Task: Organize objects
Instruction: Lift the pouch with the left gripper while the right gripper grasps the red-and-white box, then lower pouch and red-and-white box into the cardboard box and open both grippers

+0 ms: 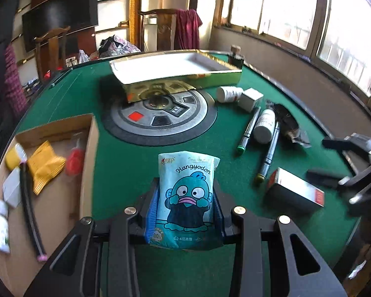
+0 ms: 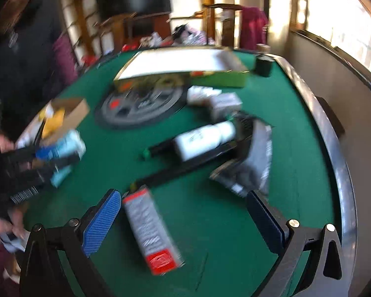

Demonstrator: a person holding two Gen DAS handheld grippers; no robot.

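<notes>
A light-blue tissue pack (image 1: 188,173) printed with a cartoon fish stands upright between the blue pads of my left gripper (image 1: 186,203), which is shut on it above the green felt table (image 1: 126,168). The right wrist view shows the same pack (image 2: 69,146), blurred, in the left gripper (image 2: 49,158) at the left. My right gripper (image 2: 183,194) is open and hovers over a silver box with a red end (image 2: 150,230). That box lies flat between the wide-spread pads, and neither pad touches it. The left wrist view shows this box (image 1: 294,190) beside the right gripper (image 1: 326,159).
A cardboard box (image 1: 91,148) at the left holds a yellow packet (image 1: 44,168), a red item and small white bottles. A gold tray (image 1: 175,74) lies at the back. A white bottle (image 1: 264,123), two pens (image 1: 249,128), a white jar and a dark packet (image 1: 287,121) lie at the right.
</notes>
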